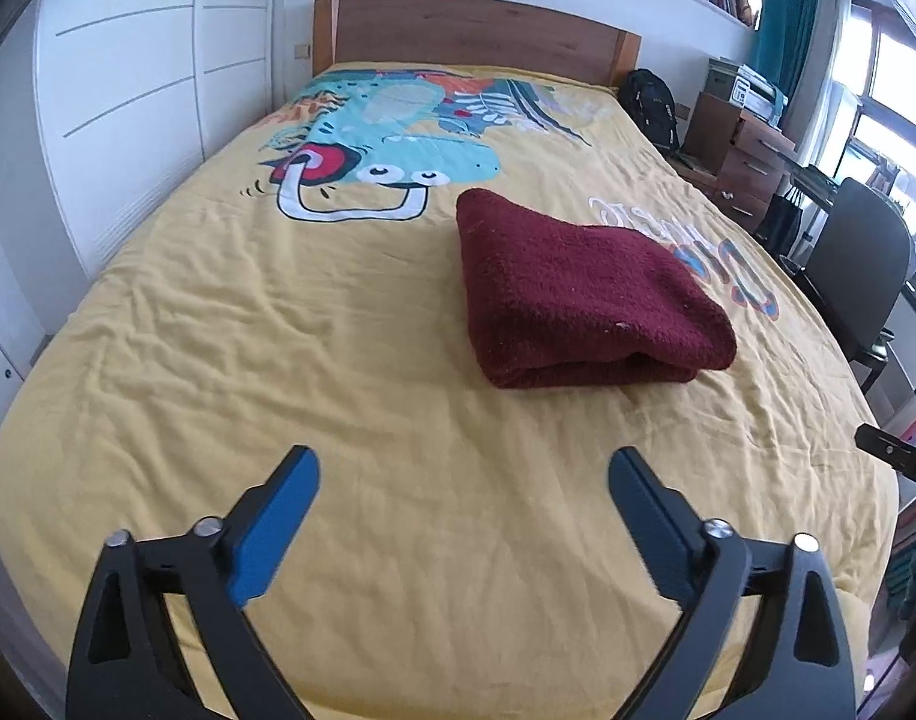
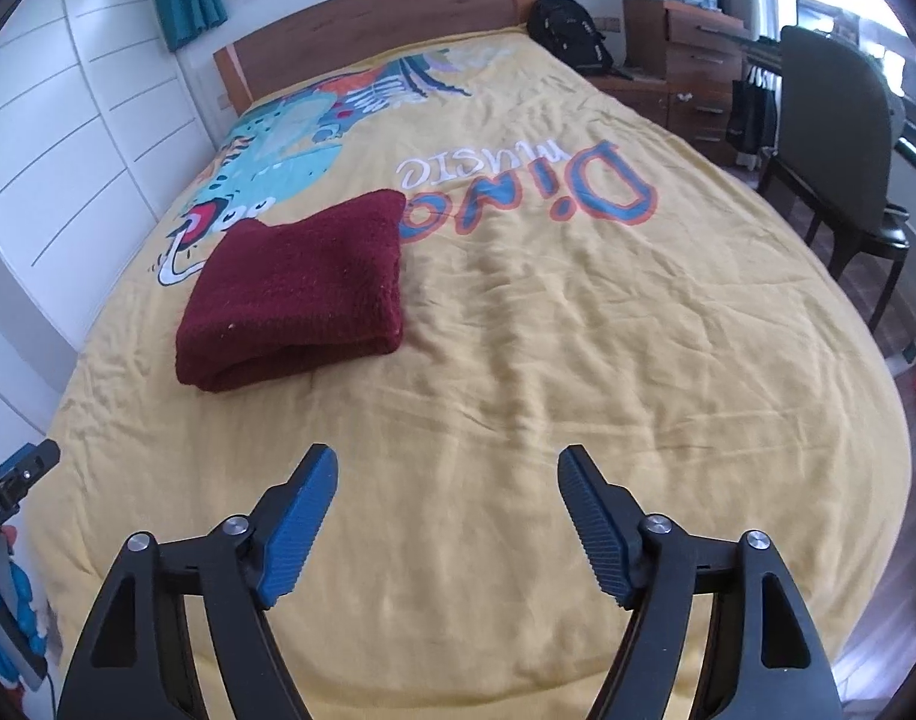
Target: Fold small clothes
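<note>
A dark red fleecy cloth (image 1: 584, 291) lies folded into a thick rectangle on the yellow bedspread (image 1: 338, 372). It also shows in the right wrist view (image 2: 296, 294), at the left. My left gripper (image 1: 464, 468) is open and empty, hovering over the bed's near part, well short of the cloth. My right gripper (image 2: 449, 468) is open and empty, to the right of and nearer than the cloth. The tip of the right gripper shows at the left wrist view's right edge (image 1: 896, 456); the left gripper's tip shows at the right wrist view's left edge (image 2: 20, 474).
The bedspread carries a cartoon dinosaur print (image 1: 386, 138) and lettering (image 2: 530, 180). A wooden headboard (image 1: 476, 30) stands at the far end. A white wardrobe (image 1: 128, 120) lines the left side. A black backpack (image 2: 572, 30), wooden drawers (image 2: 692, 60) and a dark chair (image 2: 836, 138) stand right.
</note>
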Demonstrator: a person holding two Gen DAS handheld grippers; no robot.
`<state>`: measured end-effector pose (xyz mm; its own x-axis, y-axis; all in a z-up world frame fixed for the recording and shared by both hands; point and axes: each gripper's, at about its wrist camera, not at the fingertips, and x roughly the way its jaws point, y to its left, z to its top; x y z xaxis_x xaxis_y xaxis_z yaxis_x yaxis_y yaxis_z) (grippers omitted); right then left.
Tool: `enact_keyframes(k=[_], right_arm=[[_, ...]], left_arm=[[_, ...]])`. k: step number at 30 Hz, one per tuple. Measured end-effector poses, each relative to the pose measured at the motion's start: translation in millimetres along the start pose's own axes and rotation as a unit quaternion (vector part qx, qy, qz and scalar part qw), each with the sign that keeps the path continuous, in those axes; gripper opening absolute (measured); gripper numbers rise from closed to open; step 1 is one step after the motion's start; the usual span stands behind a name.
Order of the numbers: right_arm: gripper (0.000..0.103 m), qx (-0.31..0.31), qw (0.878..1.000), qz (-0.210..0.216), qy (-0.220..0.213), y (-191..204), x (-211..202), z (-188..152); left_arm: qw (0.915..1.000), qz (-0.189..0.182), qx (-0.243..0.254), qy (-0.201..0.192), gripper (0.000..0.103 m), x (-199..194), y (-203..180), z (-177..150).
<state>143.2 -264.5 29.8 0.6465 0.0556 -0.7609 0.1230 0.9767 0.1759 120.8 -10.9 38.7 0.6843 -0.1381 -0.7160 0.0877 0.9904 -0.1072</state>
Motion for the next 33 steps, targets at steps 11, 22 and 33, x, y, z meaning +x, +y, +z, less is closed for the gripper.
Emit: enact_keyframes(k=[11,22,33], right_arm=[[0.092,0.003,0.999,-0.022,-0.025,1,-29,-20],[0.103,0.003,0.998,-0.041,-0.045,-5,-34,-38],[0.103,-0.006,0.996,-0.059,-0.062,-9,-38,-46]], left_arm=[[0.9994,0.024,0.002,-0.025,0.101,-26,10,-18],[0.9974,0.053,0.016,-0.046,0.101,-41,8,-27],[0.9965,0.063,0.017,-0.052,0.101,-48,10,-33]])
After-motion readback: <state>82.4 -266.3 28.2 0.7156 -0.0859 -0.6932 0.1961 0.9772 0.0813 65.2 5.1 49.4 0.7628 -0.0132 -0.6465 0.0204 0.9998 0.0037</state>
